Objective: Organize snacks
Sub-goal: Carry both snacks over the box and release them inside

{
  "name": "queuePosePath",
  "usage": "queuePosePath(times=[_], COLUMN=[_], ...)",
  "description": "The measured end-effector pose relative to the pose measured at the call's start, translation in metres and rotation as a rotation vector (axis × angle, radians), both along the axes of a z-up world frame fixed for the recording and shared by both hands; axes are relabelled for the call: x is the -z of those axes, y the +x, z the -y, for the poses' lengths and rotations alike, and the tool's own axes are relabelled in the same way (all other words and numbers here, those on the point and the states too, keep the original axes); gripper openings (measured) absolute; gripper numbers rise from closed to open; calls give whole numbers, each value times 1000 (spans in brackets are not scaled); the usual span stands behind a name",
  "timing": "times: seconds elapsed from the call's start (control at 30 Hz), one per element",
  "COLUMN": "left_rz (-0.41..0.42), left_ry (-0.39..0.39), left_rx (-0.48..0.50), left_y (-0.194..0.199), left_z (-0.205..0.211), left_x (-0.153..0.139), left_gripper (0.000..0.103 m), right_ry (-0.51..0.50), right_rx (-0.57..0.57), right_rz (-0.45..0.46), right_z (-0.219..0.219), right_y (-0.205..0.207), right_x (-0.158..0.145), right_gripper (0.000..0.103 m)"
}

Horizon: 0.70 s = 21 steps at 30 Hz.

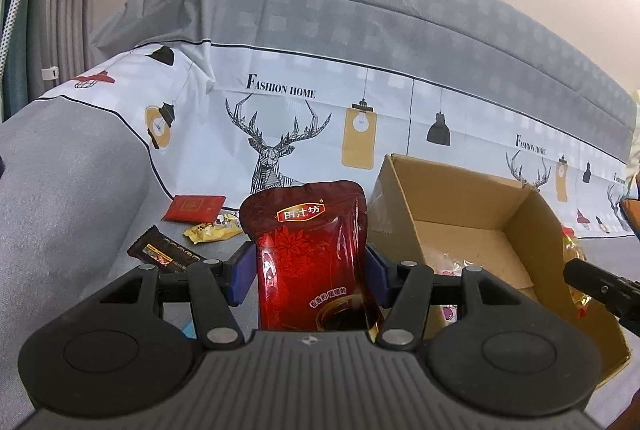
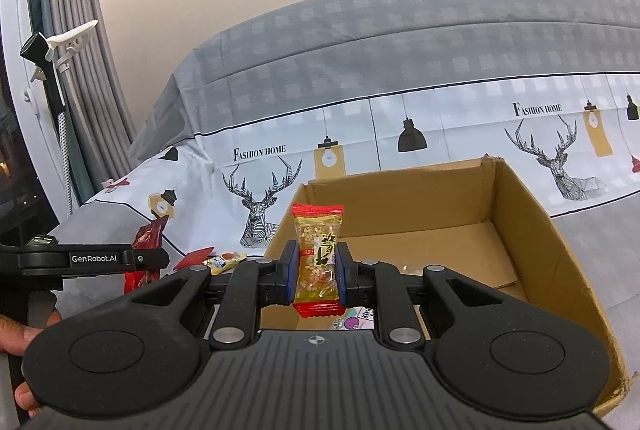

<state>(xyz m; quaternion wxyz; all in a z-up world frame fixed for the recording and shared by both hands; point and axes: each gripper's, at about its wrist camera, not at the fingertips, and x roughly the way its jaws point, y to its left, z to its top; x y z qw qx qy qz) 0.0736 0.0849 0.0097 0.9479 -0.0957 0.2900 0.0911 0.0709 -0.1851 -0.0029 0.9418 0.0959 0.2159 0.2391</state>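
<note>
Left wrist view: we see one open cardboard box (image 1: 472,230) on the grey sofa seat (image 1: 60,182), right of the left tool (image 1: 310,270). Its floor is mostly bare; a few small wrappers lie at its near end, too hidden to count. The left tool is clamped on one dark red pouch (image 1: 312,254), held upright with its long axis vertical and its printed face toward the camera. Three loose snacks lie on the seat to the left: one red packet (image 1: 194,208), one yellow candy (image 1: 212,230), one dark bar (image 1: 166,252).

Right wrist view: the right tool (image 2: 318,270) grips one nut bar (image 2: 318,258) in a clear wrapper with red ends, upright, long axis vertical, poised at the near edge of the same box (image 2: 532,230). One printed wrapper (image 2: 354,322) shows on the box floor beneath it.
</note>
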Motion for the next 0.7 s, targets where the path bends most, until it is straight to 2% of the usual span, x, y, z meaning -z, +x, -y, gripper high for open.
queuePosePath(times=[0.43,0.7], left_rz=[17,54], left_ry=[-2,-6], left_rx=[0,17], left_y=[-3,-3], left_z=[0,8], left_x=[-1,-5], left_gripper=[62,62], right_ry=[-2,-3], right_rx=[-4,21], right_rz=[-4,7], right_z=[0,3], right_y=[3,2], right_x=[1,2], right_gripper=[20,20])
